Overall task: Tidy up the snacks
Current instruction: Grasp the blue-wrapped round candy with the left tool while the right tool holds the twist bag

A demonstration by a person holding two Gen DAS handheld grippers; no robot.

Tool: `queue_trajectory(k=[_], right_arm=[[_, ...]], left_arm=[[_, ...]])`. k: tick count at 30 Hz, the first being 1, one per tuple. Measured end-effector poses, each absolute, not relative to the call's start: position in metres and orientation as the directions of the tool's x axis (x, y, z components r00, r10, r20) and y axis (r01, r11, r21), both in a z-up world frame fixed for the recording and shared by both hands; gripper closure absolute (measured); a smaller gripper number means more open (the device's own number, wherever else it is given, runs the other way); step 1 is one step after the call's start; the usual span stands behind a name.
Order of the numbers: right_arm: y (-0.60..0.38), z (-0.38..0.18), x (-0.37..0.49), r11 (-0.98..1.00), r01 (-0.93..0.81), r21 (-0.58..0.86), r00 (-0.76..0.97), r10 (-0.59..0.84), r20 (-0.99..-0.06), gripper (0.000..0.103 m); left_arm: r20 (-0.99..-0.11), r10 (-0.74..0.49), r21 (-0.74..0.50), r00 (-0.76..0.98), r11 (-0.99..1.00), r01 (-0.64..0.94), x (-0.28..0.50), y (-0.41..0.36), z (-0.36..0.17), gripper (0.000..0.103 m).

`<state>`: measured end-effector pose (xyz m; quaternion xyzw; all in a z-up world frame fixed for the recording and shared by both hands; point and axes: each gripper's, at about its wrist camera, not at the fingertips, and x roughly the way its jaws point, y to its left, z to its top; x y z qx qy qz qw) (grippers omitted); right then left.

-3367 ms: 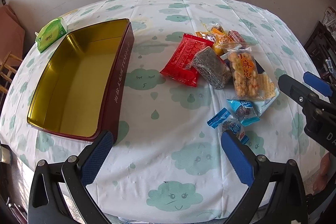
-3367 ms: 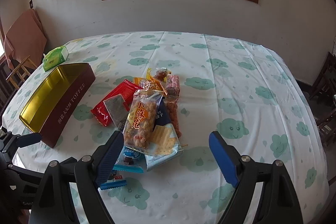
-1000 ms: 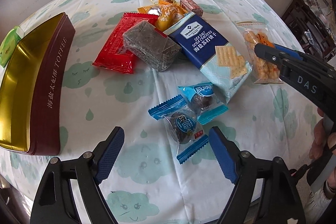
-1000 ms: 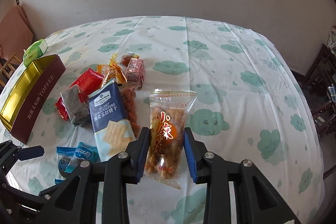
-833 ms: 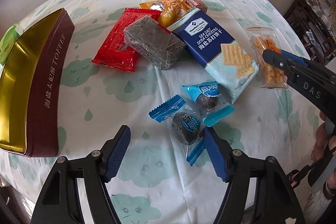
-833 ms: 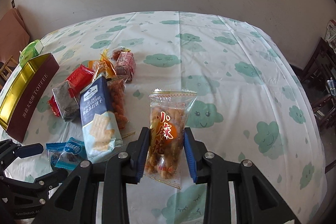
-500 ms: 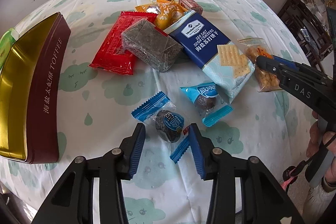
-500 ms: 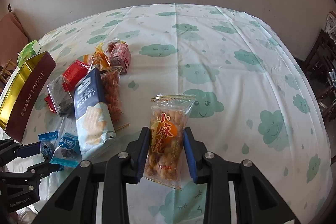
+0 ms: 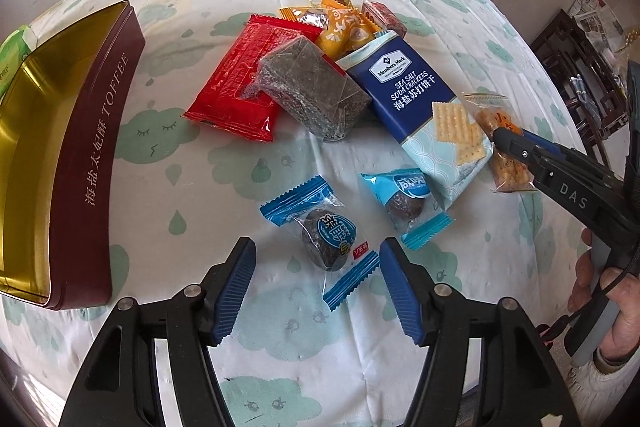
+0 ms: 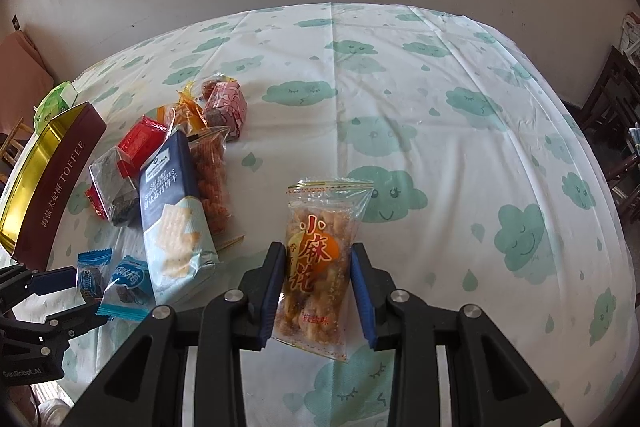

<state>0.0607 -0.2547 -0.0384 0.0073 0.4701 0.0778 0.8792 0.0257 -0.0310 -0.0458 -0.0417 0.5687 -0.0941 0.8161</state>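
Gold-lined and maroon outside, the toffee tin [image 9: 92, 163] is sitting at the left edge of the table [image 10: 460, 131], and what shows of its inside is holding no snacks. Just behind it a green pack [image 10: 54, 105] is lying. Near the tin the snacks are heaped: a red packet [image 9: 248, 83], a dark bar [image 9: 316, 95] across it, a blue cracker bag [image 9: 416, 107] and orange sweets [image 9: 340, 23]. Two blue-wrapped plums are lying apart in front. The left gripper [image 9: 316, 287] is hovering with its fingers released, having just been opening, around the nearer plum [image 9: 330, 239] without pressing it. The right gripper [image 10: 318, 287] is clenching a clear bag of fried twists [image 10: 320, 259], lifted off the cloth, orange print facing up.
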Motion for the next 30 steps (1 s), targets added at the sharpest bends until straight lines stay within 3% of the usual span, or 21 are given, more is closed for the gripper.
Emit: queue_trajectory(k=[5,12,18,30], right_arm=[[-0.256,-0.04,0.061,0.987,-0.132,0.095,0.548,0.152,-0.823,0.068],[-0.257,-0.04,0.061,0.986,-0.131,0.102,0.548,0.157,-0.821,0.067],[-0.256,-0.04,0.061,0.986,-0.131,0.102,0.548,0.157,-0.822,0.067],[-0.257,-0.042,0.064,0.985,-0.13,0.114,0.521,0.165,-0.838,0.065]], left_arm=[[-0.919,-0.197,-0.181,0.34,0.98,0.078,0.034,-0.029,-0.045,0.044],[-0.921,-0.186,-0.157,0.344,0.981,0.111,0.036,-0.033,-0.046,0.063],[-0.919,-0.197,-0.162,0.342,0.979,0.127,0.033,-0.03,-0.046,0.071],[-0.899,-0.192,-0.135,0.394,0.976,0.169,0.024,-0.023,-0.021,0.072]])
